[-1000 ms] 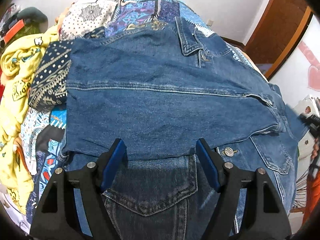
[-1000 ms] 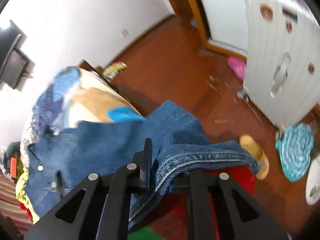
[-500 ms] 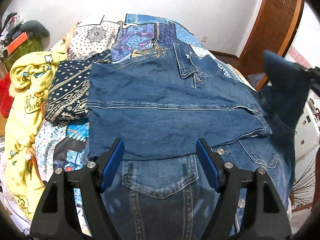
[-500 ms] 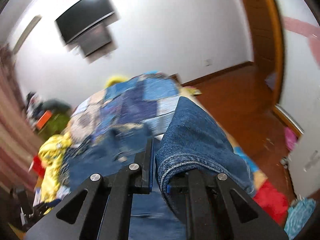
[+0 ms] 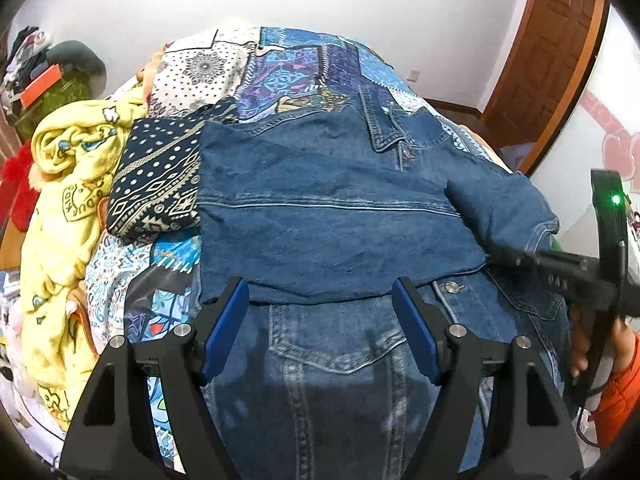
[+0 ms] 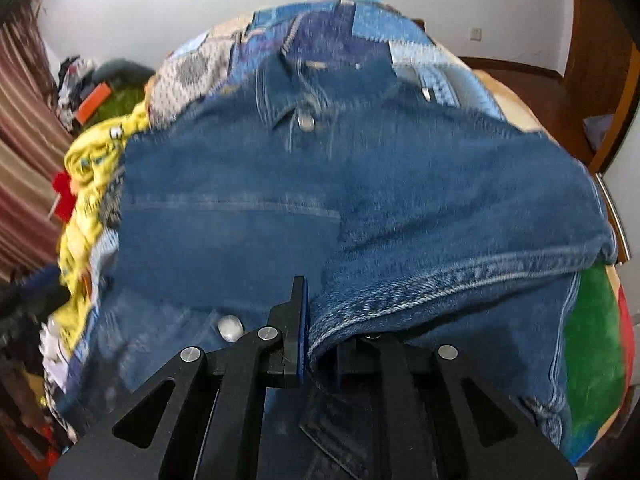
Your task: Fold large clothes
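A blue denim jacket (image 5: 328, 216) lies front-up on a patchwork bed, one sleeve folded across its chest. My left gripper (image 5: 322, 320) is open and empty, hovering just above the jacket's lower front near a chest pocket (image 5: 332, 340). My right gripper (image 6: 316, 320) is shut on the cuff of the other sleeve (image 6: 460, 240) and holds it over the jacket's right side. It also shows at the right edge of the left wrist view (image 5: 516, 256), with the sleeve (image 5: 500, 208) draped from it.
The patchwork quilt (image 5: 288, 68) covers the bed. A yellow printed garment (image 5: 68, 208) and a folded dark patterned cloth (image 5: 160, 184) lie left of the jacket. A wooden door (image 5: 556, 48) stands at the back right. A green and red blanket (image 6: 596, 344) shows at the bed's right edge.
My right gripper has swung the sleeve up from the bed's side and over onto the jacket. My left gripper has pulled back and up a little, staying open.
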{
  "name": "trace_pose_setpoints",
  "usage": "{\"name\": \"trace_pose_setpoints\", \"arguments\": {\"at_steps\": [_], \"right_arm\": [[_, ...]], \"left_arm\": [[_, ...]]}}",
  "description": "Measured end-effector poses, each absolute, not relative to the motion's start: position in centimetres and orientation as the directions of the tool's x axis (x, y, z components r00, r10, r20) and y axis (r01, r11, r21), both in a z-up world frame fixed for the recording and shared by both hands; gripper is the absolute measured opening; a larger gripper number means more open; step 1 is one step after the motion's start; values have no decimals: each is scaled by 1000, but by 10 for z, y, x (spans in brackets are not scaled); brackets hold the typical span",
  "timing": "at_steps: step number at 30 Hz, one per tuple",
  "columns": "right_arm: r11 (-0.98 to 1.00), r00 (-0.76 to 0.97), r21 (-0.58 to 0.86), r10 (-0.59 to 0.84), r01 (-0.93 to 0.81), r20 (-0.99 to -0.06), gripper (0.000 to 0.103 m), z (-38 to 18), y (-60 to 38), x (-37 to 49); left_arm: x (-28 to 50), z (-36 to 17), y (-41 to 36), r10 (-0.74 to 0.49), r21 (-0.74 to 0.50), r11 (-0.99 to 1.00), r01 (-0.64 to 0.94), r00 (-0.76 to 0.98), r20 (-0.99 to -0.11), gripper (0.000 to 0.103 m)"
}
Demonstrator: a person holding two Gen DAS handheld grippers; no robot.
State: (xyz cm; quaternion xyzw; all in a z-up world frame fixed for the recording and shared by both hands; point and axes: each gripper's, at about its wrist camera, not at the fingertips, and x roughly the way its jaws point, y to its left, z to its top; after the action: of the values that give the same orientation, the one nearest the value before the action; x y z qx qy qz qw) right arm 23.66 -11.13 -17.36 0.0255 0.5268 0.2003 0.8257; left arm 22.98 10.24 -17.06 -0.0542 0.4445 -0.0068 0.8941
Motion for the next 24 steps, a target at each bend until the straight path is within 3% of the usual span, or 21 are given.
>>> {"name": "trace_pose_setpoints", "arguments": {"at_steps": [3,5,7,8,17,24], "right_arm": [[907,341,272,378,-320,-860,16,-167,-118,231],[901,344,295,399,-318,-850,25,-162,-128,225],[904,384,298,404,-307,-830,44,-156,-140,218],[904,410,300,408,-304,-816,46,-151,-150,214],[954,564,258,300,-154,-770,51,-128,-230,209],[966,543,252,241,-56,-805,52,-157,-262,215]], "left_arm": [[238,-166,85,-73,-98,995,-8,606,-792,73],[243,-162,70,-82,-88,996,20,609,-789,73],[251,-156,49,-91,-69,996,60,613,-785,73],[254,-153,39,-98,-61,995,81,614,-783,73],[296,-137,-67,-185,-9,958,287,595,-782,78],[321,-172,-142,-170,85,904,419,534,-828,79]]}}
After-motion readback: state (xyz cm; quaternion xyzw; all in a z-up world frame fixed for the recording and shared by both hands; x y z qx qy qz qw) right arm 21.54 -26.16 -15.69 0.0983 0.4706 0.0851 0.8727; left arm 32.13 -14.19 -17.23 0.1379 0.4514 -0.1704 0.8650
